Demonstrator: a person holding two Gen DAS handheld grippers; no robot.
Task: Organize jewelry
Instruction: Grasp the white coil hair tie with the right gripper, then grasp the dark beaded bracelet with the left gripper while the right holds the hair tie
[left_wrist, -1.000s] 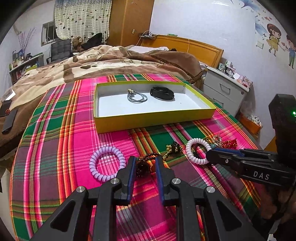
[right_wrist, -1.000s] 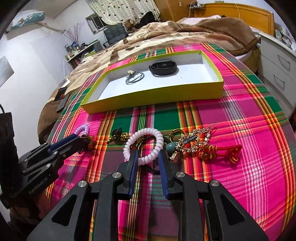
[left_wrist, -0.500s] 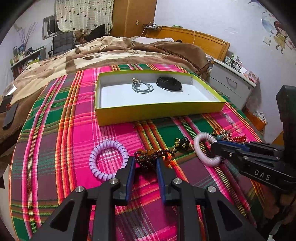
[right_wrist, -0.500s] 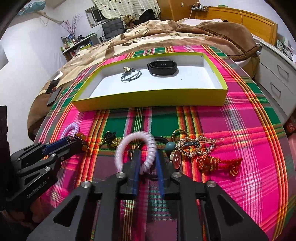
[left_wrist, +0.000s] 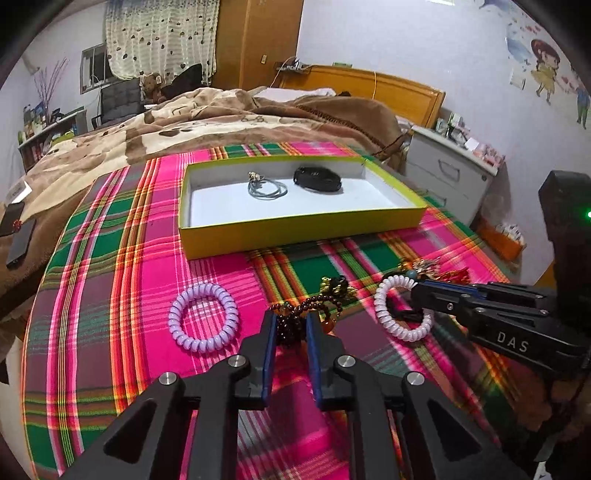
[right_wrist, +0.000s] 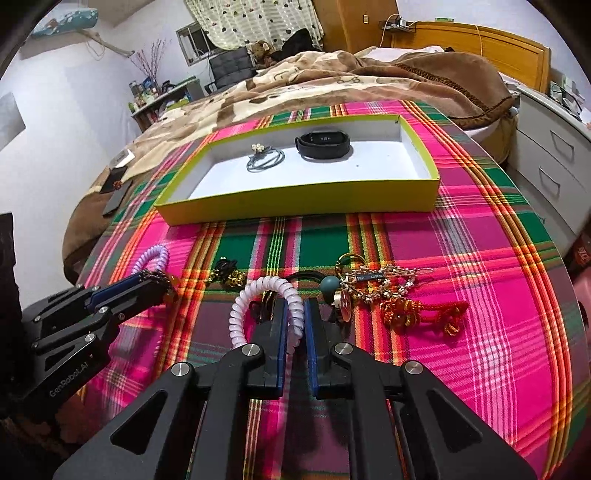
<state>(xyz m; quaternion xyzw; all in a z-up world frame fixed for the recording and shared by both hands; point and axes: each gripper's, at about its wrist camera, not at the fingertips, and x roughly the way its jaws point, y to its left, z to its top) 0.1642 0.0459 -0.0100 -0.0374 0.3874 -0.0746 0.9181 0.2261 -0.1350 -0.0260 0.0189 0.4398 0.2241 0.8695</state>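
Two pieces, a grey necklace (right_wrist: 265, 161) and black band (right_wrist: 324, 145), lie in the yellow tray (right_wrist: 295, 203).

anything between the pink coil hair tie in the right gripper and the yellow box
Nothing visible. The right gripper is shut on the pink coil hair tie, and only bare plaid cloth lies between it and the yellow box. The box's near wall must be cleared.
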